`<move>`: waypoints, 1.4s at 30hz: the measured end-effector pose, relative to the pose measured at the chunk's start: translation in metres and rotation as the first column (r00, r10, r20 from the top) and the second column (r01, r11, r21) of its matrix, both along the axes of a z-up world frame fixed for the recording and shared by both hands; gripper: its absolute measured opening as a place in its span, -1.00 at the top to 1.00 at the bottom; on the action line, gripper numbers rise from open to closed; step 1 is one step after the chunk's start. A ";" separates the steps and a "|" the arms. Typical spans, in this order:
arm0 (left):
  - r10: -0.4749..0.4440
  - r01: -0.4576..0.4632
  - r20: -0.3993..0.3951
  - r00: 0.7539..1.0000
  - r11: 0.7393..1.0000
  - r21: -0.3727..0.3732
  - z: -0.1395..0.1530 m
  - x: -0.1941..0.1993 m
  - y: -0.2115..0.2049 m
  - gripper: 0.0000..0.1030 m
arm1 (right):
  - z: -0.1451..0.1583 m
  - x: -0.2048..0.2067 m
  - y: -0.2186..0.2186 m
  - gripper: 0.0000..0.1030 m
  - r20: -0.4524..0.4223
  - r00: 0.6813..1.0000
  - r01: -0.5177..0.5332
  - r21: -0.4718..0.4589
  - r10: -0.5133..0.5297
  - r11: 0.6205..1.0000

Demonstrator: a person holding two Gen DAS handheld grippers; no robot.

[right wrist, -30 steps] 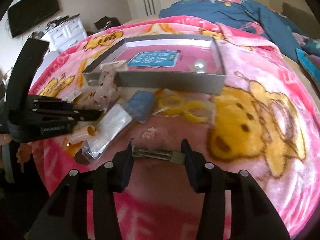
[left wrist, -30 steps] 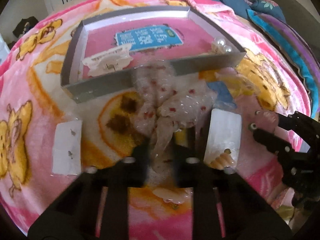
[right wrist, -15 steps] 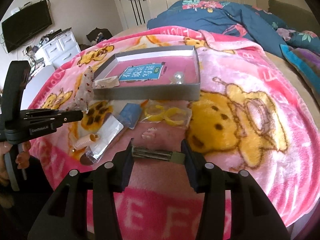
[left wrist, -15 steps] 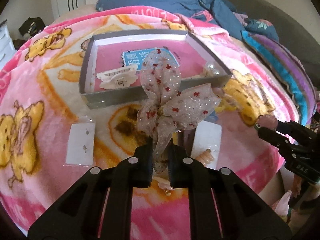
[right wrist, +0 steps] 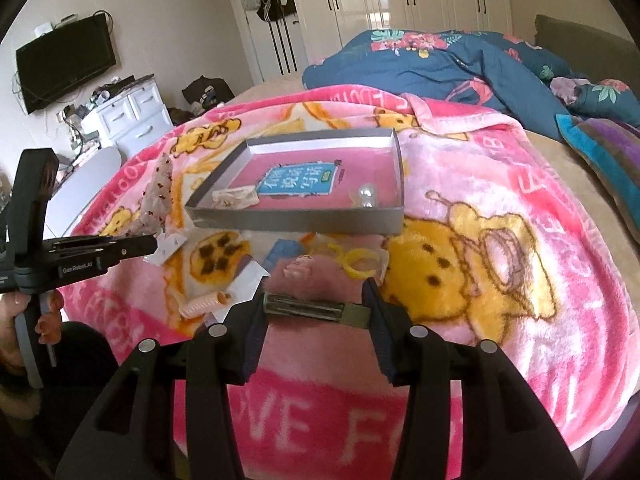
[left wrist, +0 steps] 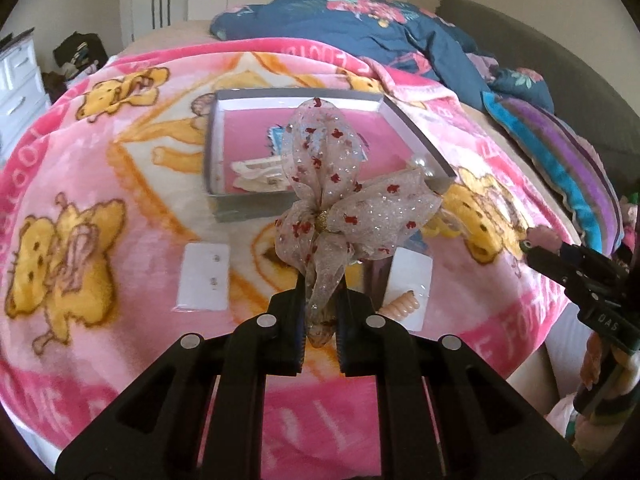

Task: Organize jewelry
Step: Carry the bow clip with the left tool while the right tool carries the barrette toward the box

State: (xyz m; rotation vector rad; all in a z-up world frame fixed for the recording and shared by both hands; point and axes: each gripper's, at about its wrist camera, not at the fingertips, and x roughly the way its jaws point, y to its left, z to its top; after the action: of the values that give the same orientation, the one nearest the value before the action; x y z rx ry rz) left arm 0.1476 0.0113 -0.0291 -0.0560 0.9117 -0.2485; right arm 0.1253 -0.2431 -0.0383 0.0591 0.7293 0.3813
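Left gripper [left wrist: 320, 332] marked "GenRobot.AI" clamps sheer bow [left wrist: 336, 196]; right gripper [right wrist: 316, 312] jaws grip metal hair clip [right wrist: 308, 307].

Soft daylight fills both views, brightest on the glossy white wardrobe doors [right wrist: 400, 8] behind the pink cartoon-bear fleece blanket [right wrist: 500, 208], which look blown out. Fisheye bending curves the blanket's edges and blackens the corners. The blanket looks slightly soft, possibly from motion. Shadows on it are faint.
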 end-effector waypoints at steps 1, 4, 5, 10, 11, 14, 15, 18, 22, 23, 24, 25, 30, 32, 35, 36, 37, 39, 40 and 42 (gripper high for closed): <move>0.011 -0.011 0.005 1.000 1.000 0.000 0.003 0.000 0.004 0.91 | 0.002 0.000 0.001 0.14 0.003 1.000 -0.003 0.003 0.003 1.000; 0.032 -0.032 0.015 0.999 0.999 -0.009 0.010 -0.001 0.013 0.91 | 0.007 0.000 0.004 0.14 0.014 1.000 -0.013 0.010 0.012 1.000; 0.040 -0.039 0.023 0.999 0.999 -0.007 0.013 -0.001 0.015 0.91 | 0.009 0.001 0.005 0.14 0.017 1.000 -0.016 0.011 0.016 1.000; 0.061 -0.060 0.052 0.997 0.998 -0.003 0.027 0.005 0.022 0.91 | 0.016 0.005 0.010 0.14 0.030 0.999 -0.024 0.018 0.023 1.000; 0.062 -0.062 0.055 0.997 0.998 -0.002 0.028 0.007 0.022 0.90 | 0.018 0.008 0.011 0.14 0.029 0.999 -0.027 0.018 0.026 0.999; 0.064 -0.064 0.061 0.996 0.998 -0.001 0.032 0.014 0.021 0.91 | 0.022 0.012 0.014 0.14 0.037 0.999 -0.031 0.020 0.030 0.999; 0.064 -0.064 0.061 0.996 0.998 -0.002 0.033 0.017 0.019 0.91 | 0.023 0.013 0.014 0.14 0.040 0.999 -0.032 0.019 0.031 0.999; 0.054 -0.054 0.067 0.996 0.999 -0.004 0.038 0.025 0.014 0.91 | 0.027 0.019 0.016 0.14 0.047 0.998 -0.030 0.021 0.029 0.999; 0.041 -0.039 0.081 0.996 0.999 -0.016 0.047 0.037 0.005 0.91 | 0.037 0.027 0.018 0.14 0.068 0.997 -0.029 0.022 0.028 0.999; 0.037 -0.036 0.083 0.996 0.999 -0.019 0.050 0.041 0.002 0.91 | 0.039 0.028 0.018 0.14 0.073 0.997 -0.030 0.021 0.028 0.999; 0.034 -0.032 0.083 0.996 0.999 -0.024 0.052 0.046 -0.002 0.91 | 0.042 0.031 0.019 0.14 0.080 0.996 -0.029 0.019 0.027 0.999; 0.030 -0.028 0.083 0.996 0.999 -0.027 0.054 0.048 -0.005 0.91 | 0.045 0.032 0.019 0.14 0.087 0.996 -0.026 0.016 0.025 1.000; 0.003 0.001 0.074 0.997 0.999 -0.054 0.059 0.065 -0.023 0.90 | 0.059 0.038 0.017 0.14 0.120 0.993 -0.019 0.012 0.018 1.000; -0.007 0.011 0.059 0.998 0.998 -0.060 0.060 0.073 -0.027 0.90 | 0.064 0.042 0.015 0.14 0.128 0.992 -0.017 0.010 0.016 1.000; -0.010 0.013 0.069 0.998 0.999 -0.043 0.064 0.080 -0.033 0.90 | 0.070 0.047 0.013 0.14 0.142 0.990 -0.014 0.002 0.013 1.000; -0.012 0.016 0.072 0.997 0.999 -0.046 0.065 0.082 -0.035 0.90 | 0.072 0.048 0.012 0.14 0.145 0.989 -0.010 -0.001 0.010 1.000; -0.013 0.016 0.075 0.997 0.999 -0.042 0.067 0.084 -0.037 0.90 | 0.074 0.051 0.011 0.14 0.149 0.989 -0.004 -0.002 0.004 1.000; -0.015 0.017 0.080 0.997 0.999 -0.031 0.068 0.087 -0.039 0.90 | 0.076 0.056 0.009 0.14 0.152 0.988 0.001 0.003 -0.002 1.000; -0.019 0.021 0.079 0.997 0.999 -0.029 0.069 0.088 -0.039 0.90 | 0.078 0.059 0.007 0.14 0.154 0.988 0.004 0.003 -0.005 1.000; -0.023 0.024 0.078 0.997 1.000 -0.020 0.070 0.091 -0.041 0.90 | 0.080 0.064 0.006 0.14 0.156 0.988 0.008 -0.004 -0.007 1.000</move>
State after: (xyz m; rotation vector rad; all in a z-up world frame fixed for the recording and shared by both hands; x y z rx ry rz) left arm 0.2389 -0.0292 0.0410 -0.0549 0.8330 -0.2802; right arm 0.1890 -0.2368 0.0415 0.0275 0.5753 0.3725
